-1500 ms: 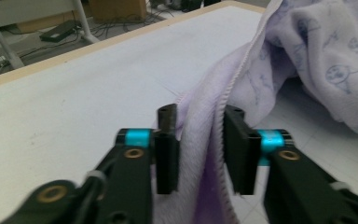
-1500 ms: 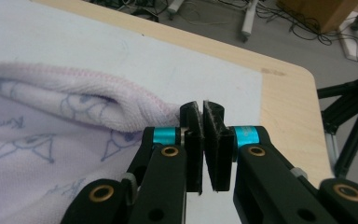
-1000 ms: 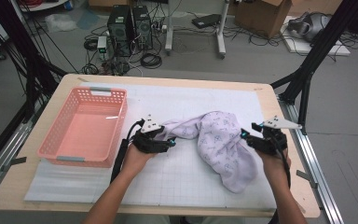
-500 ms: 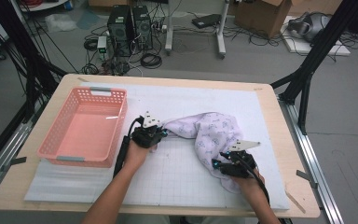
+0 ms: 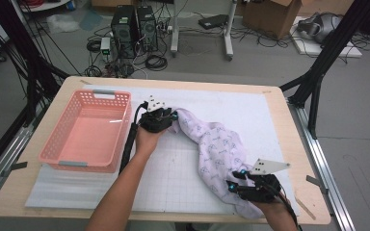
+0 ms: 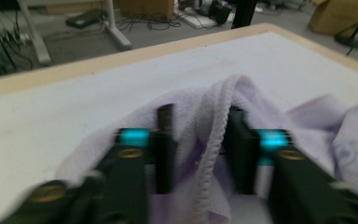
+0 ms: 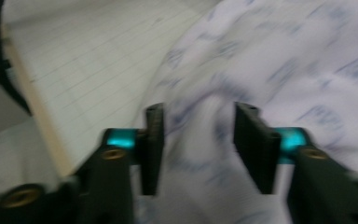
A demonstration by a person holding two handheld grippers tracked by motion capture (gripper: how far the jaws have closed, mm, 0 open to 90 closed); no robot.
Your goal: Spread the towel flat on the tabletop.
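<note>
My left hand-held gripper (image 5: 173, 117) sits toward the far middle of the bench (image 5: 274, 98), just right of the pink basket (image 5: 84, 130). In the left gripper view its jaws stand a little apart with a corded hem of the lilac cloth (image 5: 217, 154) running up between them; the fabric bunches around both jaws, and the hem does not look pinched tight, so I cannot tell for sure whether I am grasping it or merely straddling it.

The cloth itself is a pale purple piece with a small printed pattern. It lies crumpled on the white gridded mat (image 5: 173, 178), stretched as a diagonal band from my left hand-held gripper at the far end down to the near right corner of the bench.

My right hand-held gripper (image 5: 232, 186) is at that near right end, pointing left into the cloth. In the right gripper view, which is blurred, its jaws are released and spread wide, with a raised fold of the cloth (image 7: 205, 140) lying in the gap between them, touching neither jaw clearly. The mat's grid and the wooden bench edge (image 7: 42, 121) show to the left of that fold.

The basket stands on the left side of the bench, apart from the cloth.
</note>
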